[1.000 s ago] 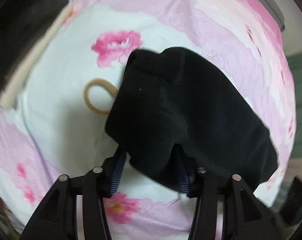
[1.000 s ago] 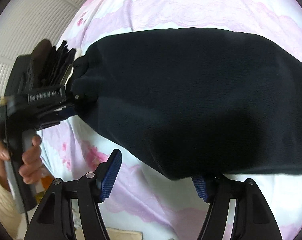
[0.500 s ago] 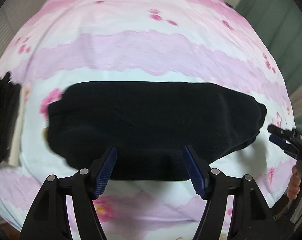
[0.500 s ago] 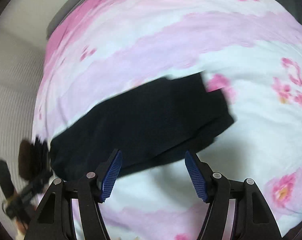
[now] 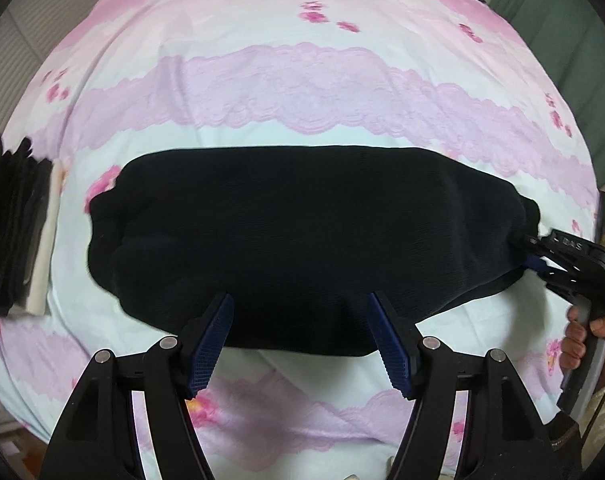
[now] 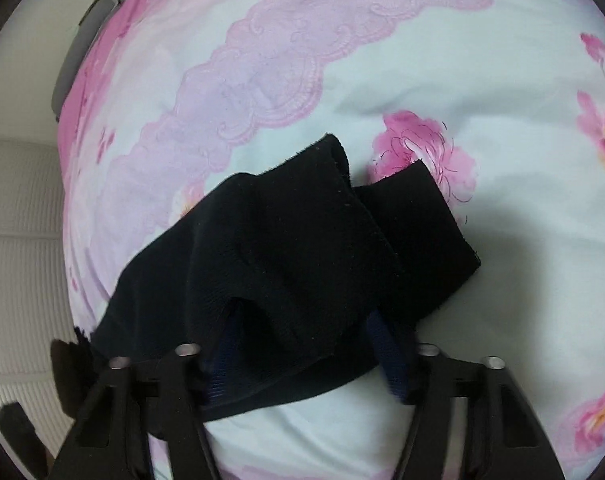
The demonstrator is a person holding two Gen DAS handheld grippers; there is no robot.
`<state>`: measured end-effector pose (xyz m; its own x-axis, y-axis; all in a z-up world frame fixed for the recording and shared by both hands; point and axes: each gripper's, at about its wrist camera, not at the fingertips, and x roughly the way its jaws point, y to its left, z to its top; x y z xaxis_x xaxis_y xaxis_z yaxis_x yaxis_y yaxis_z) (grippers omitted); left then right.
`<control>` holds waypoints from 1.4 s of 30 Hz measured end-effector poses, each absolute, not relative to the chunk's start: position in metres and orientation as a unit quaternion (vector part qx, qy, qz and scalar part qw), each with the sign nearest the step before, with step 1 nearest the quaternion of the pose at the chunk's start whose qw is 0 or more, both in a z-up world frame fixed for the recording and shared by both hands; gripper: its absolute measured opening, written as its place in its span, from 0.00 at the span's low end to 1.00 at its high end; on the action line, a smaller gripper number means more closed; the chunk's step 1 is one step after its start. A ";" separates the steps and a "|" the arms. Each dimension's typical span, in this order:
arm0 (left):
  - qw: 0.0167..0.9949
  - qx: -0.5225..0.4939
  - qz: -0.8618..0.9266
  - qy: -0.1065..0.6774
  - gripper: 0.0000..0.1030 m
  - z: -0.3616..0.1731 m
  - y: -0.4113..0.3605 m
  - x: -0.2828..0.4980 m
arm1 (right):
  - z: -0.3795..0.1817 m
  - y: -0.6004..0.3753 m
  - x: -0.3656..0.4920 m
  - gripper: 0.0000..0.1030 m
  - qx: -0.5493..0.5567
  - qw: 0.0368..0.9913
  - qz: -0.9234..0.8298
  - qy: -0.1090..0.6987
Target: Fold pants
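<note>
The black pants (image 5: 302, 240) lie folded in a long band across a pink floral bedsheet (image 5: 302, 80). My left gripper (image 5: 302, 344) is open at the band's near edge, blue pads either side of the cloth, holding nothing. My right gripper (image 6: 306, 344) is open, its pads straddling the band's end, where two cuffs (image 6: 382, 216) overlap. In the left wrist view the right gripper (image 5: 538, 260) sits at the band's right end.
A stack of dark folded clothes (image 5: 14, 232) with a white layer lies at the left edge of the bed. A white ribbed wall or radiator (image 6: 18, 240) is left of the bed. A green curtain (image 5: 562, 40) hangs at the far right.
My left gripper let go of the pants and backed off to the near edge of the flat band. My right gripper swung round to the band's end and moved onto it.
</note>
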<state>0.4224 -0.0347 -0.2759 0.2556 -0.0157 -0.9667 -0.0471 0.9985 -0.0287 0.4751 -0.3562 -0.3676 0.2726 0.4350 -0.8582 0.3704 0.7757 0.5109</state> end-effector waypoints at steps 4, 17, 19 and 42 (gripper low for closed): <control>0.790 -0.025 0.019 0.613 0.66 -0.277 -0.033 0.420 | -0.348 -0.360 0.464 0.22 0.321 0.748 0.015 0.581; 0.779 0.001 0.010 0.626 0.66 -0.283 -0.056 0.418 | -0.361 -0.378 0.456 0.28 0.310 0.738 0.009 0.599; 0.778 0.002 0.013 0.628 0.66 -0.283 -0.055 0.417 | -0.361 -0.378 0.454 0.40 0.307 0.737 0.005 0.602; 0.777 0.026 -0.016 0.629 0.66 -0.289 -0.073 0.427 | -0.404 -0.397 0.456 0.36 0.417 0.701 0.020 0.577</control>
<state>0.4272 -0.0732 -0.2887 0.2076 0.0081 -0.9782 0.0568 0.9982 0.0203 0.4562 -0.3971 -0.4042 0.3324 0.5093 -0.7938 0.4545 0.6510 0.6079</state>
